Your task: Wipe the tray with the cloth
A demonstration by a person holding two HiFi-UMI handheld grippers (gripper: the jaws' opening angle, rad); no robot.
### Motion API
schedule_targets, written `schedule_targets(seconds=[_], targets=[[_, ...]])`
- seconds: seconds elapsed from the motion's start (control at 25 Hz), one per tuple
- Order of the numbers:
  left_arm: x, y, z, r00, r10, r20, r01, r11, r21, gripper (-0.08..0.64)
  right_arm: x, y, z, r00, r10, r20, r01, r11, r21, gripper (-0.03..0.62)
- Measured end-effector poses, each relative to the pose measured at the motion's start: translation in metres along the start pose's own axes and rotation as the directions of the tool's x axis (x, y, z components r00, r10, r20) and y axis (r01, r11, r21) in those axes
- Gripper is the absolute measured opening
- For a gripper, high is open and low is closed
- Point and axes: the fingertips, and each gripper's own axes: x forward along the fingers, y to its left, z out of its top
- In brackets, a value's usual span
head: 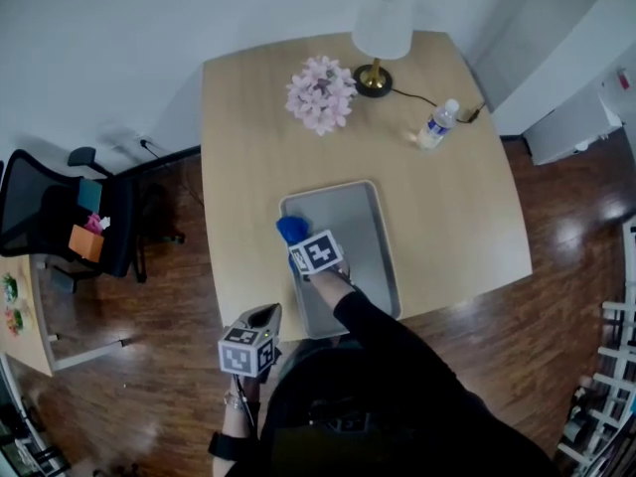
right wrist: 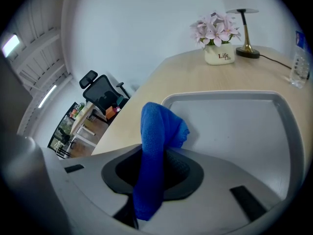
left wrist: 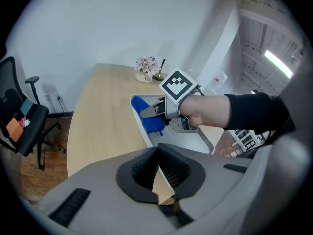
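Note:
A grey tray (head: 370, 229) lies on the wooden table (head: 248, 157) near its front edge. My right gripper (head: 297, 245) hovers over the tray's left part, shut on a blue cloth (head: 291, 229). In the right gripper view the cloth (right wrist: 157, 141) hangs bunched from the jaws over the tray (right wrist: 239, 131), near its left rim. The left gripper view shows the same cloth (left wrist: 149, 122) at the tray's near left rim (left wrist: 143, 131). My left gripper (head: 265, 313) stays off the table, just in front of its edge. Its jaws (left wrist: 159, 199) are shut with nothing between them.
At the table's far side stand a pot of pink flowers (head: 320, 94) and a lamp (head: 380, 38) with a cable. A water bottle (head: 437, 124) stands to the tray's back right. A black office chair (head: 60, 222) stands on the floor to the left.

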Motion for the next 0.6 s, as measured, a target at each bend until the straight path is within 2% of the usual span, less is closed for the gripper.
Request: schedule_targets(seconds=[0.16, 0.28, 0.44, 0.6], targets=[[0.004, -0.006, 0.005, 1.0, -0.007, 0.009, 0.007, 1.0, 0.026, 0.002, -0.004, 0.001, -0.001, 1.0, 0.03, 0.003, -0.03, 1.0, 0.007, 0.098], [0.007, -0.014, 0.011, 1.0, -0.02, 0.0, 0.02, 0.999, 0.049, 0.002, -0.018, -0.003, -0.001, 1.0, 0.023, 0.012, -0.023, 1.0, -0.001, 0.098], [0.017, -0.024, 0.02, 0.999, -0.046, -0.011, 0.047, 0.995, 0.094, 0.002, -0.056, -0.032, -0.005, 0.998, -0.038, 0.04, 0.039, 0.999, -0.013, 0.098], [0.025, -0.036, 0.024, 0.997, -0.077, -0.019, 0.079, 0.988, 0.13, 0.002, -0.1, -0.082, -0.035, 0.991, -0.133, 0.017, 0.133, 0.991, 0.026, 0.098]])
